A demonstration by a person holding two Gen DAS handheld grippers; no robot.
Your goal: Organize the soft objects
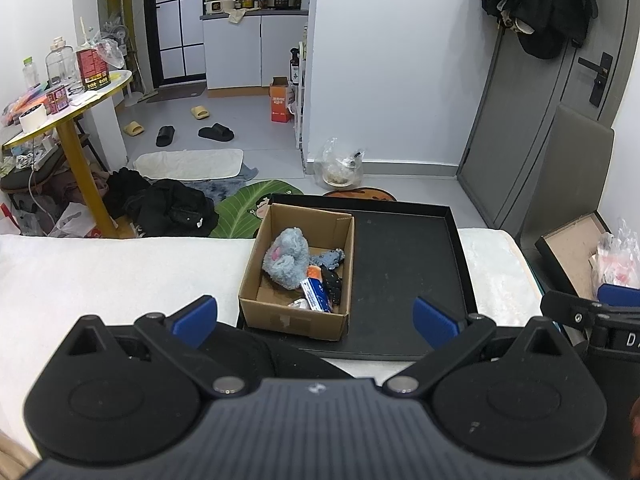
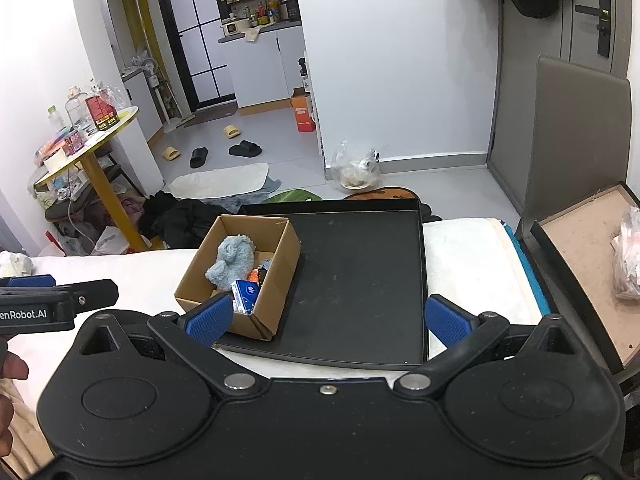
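An open cardboard box (image 1: 298, 322) stands in the left part of a black tray (image 1: 404, 264) on a white-covered surface. In the box lie a grey-blue plush toy (image 1: 288, 258), a blue-and-white packet (image 1: 316, 294) and a small black item (image 1: 332, 284). My left gripper (image 1: 316, 318) is open and empty, held just before the box's near wall. My right gripper (image 2: 328, 318) is open and empty, above the tray's (image 2: 360, 280) near edge, with the box (image 2: 276, 280) and plush toy (image 2: 232, 260) ahead on the left.
A brown-lined black lid (image 2: 588, 264) with a plastic bag (image 2: 628, 256) stands to the right. Beyond the surface lie dark clothes (image 1: 168, 206), mats and slippers on the floor. A cluttered round yellow table (image 1: 76, 104) stands at the left.
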